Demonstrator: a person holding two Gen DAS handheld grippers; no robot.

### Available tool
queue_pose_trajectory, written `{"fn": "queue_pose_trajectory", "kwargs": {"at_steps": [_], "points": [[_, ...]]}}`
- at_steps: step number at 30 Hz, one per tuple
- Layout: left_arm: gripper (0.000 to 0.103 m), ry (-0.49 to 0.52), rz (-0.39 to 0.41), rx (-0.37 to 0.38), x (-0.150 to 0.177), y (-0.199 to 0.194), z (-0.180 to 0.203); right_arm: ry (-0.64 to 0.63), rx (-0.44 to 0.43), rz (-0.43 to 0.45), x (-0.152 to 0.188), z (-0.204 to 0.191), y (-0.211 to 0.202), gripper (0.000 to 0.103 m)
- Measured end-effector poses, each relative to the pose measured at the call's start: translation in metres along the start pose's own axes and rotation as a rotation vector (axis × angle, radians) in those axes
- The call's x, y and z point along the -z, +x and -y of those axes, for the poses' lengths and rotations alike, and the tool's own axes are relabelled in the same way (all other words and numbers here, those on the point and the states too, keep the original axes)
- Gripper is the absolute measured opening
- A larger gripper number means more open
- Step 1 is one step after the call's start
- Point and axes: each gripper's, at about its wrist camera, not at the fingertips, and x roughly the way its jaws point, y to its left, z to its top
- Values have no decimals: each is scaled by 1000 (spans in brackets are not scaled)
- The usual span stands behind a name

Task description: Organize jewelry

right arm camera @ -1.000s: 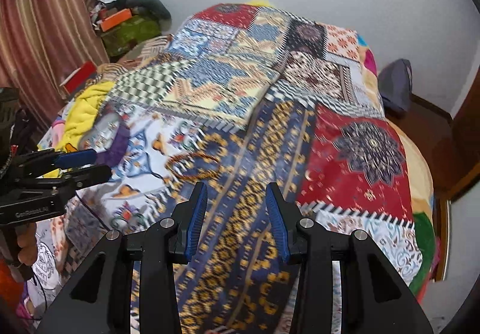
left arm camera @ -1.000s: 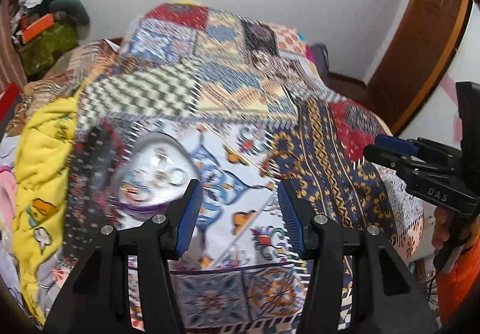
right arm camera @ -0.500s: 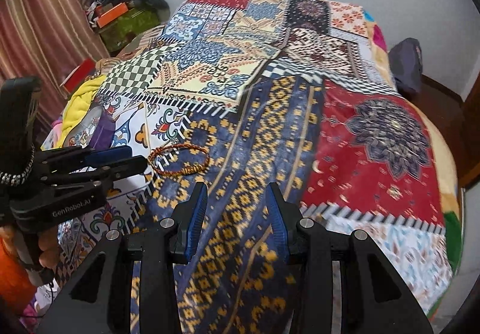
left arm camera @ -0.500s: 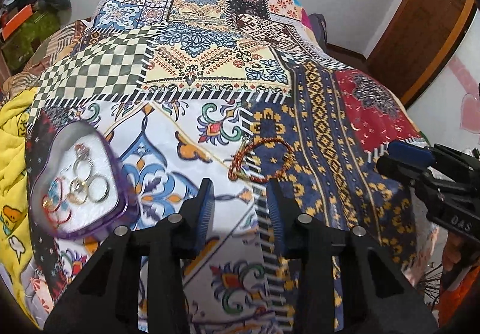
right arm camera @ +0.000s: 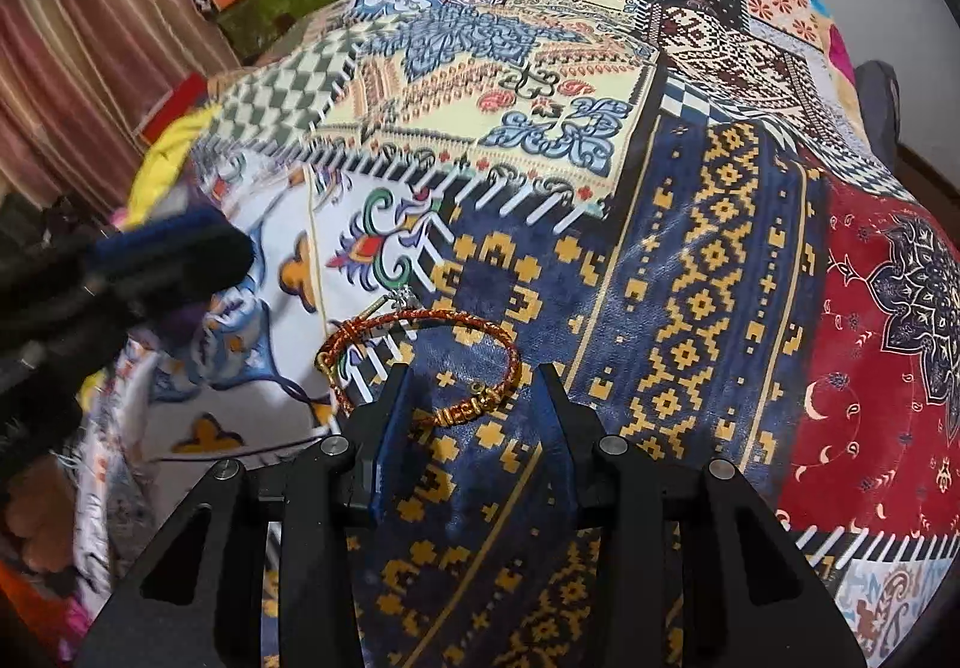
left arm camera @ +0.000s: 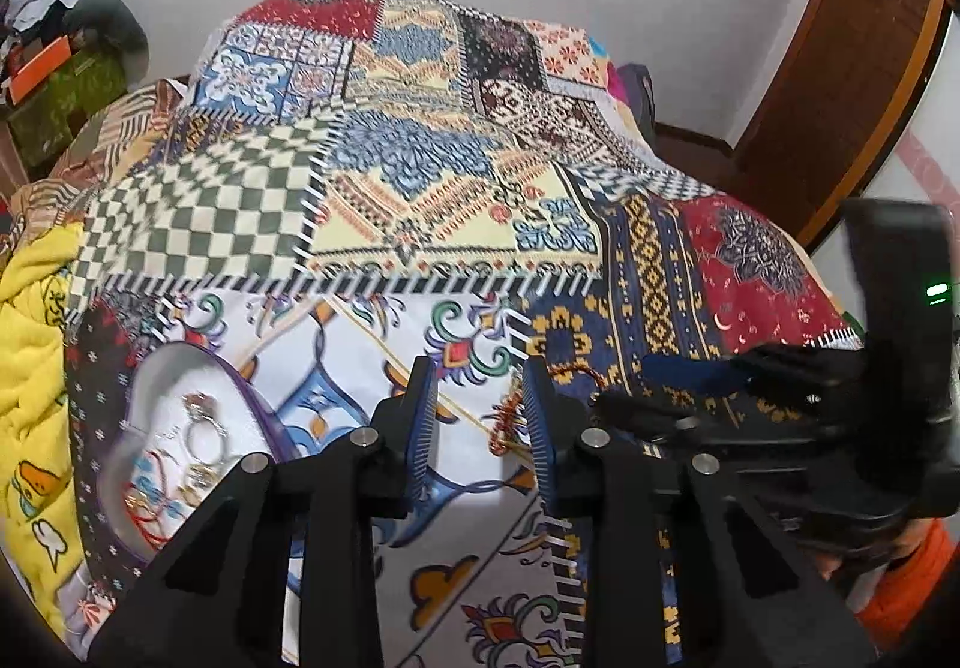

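Both tools hang low over the bed. My right tool [right arm camera: 474, 410] stands with its jaws partly apart and nothing pressed between them; the near arc of the bracelet [right arm camera: 420, 362], a red-and-gold braided loop with a small gold plate, lies on the bedspread [right arm camera: 708, 260] just beyond the tips, between the two fingers. My left tool [left arm camera: 480, 428] has its jaws closing to a narrow gap, and the left end of the bracelet [left arm camera: 507, 419] shows in that gap, lying on the cloth with neither pad on it. That loop sits where the white floral patch meets the blue-and-yellow one. Near left of it, well apart, rests the heart-shaped tray [left arm camera: 129, 410] with a purple rim, holding rings and thin coloured bands. Farther left, a yellow blanket [left arm camera: 30, 368] bunches at the bed's edge.
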Motion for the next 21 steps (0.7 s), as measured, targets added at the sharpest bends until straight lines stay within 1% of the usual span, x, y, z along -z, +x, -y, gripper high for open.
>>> {"fn": "queue_pose_trajectory", "kwargs": {"at_steps": [3, 7, 12, 16, 21], "points": [[29, 3, -2, -4, 1, -2, -4, -14, 10, -7, 4, -2, -5, 36], [29, 15, -19, -10, 6, 2, -8, -25, 37, -24, 14, 2, -13, 27], [29, 23, -45, 3, 11, 10, -5, -64, 88, -43, 23, 9, -20, 26], [29, 40, -68, 34, 13, 16, 6, -69, 107, -40, 32, 14, -24, 26], [29, 62, -119, 91, 17, 30, 24, -45, 92, -29, 35, 20, -25, 26]]}}
